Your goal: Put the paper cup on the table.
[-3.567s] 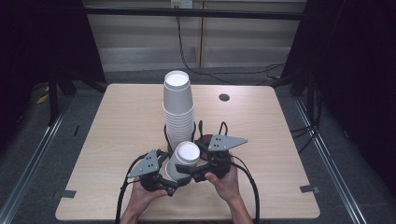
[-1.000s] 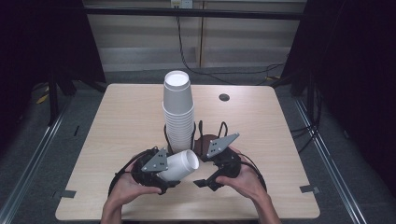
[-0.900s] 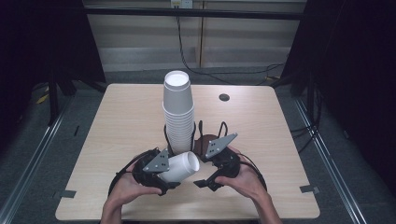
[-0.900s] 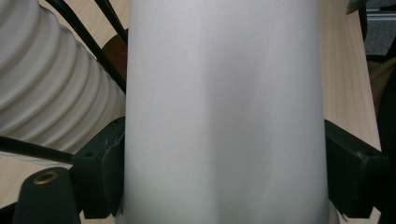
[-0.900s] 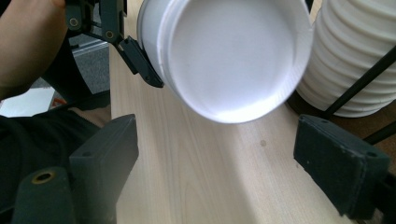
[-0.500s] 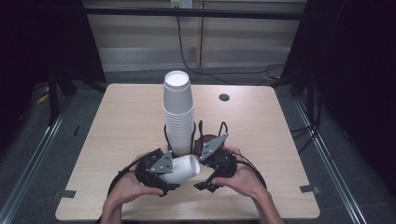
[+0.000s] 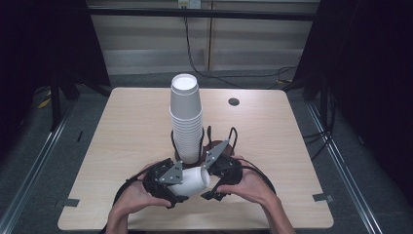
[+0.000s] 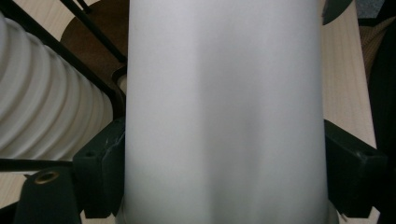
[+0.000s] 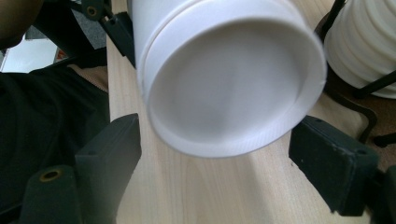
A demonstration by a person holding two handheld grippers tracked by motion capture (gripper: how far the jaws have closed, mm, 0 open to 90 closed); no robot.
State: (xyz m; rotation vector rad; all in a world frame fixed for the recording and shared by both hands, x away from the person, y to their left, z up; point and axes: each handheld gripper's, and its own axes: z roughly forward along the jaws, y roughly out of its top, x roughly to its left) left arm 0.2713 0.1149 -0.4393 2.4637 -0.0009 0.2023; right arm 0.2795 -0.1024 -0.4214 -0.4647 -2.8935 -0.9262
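A single white cup [image 7: 192,181] lies on its side above the near edge of the table [image 7: 122,141], clamped across its body by the left gripper [image 7: 168,183]; in the left gripper view both pads press flat against the cup's wall. Its closed base faces right, toward the right gripper [image 7: 214,183]. In the right gripper view the base sits between that gripper's jaws, which have just been closing, yet a gap shows on each side, so they have not taken hold.

Just beyond the hands, the tall stack of cups [image 7: 186,122] stands upside down in a black wire holder [image 7: 202,146] near the table's middle.

One cup appears to be off the stack already. What seems left is the handover or a two-handed turn: the right jaws must close on the base end. Where the cup is meant to end up is hard to judge, since nothing else stands on the table except a small dark disc [image 7: 234,102] at the far right.
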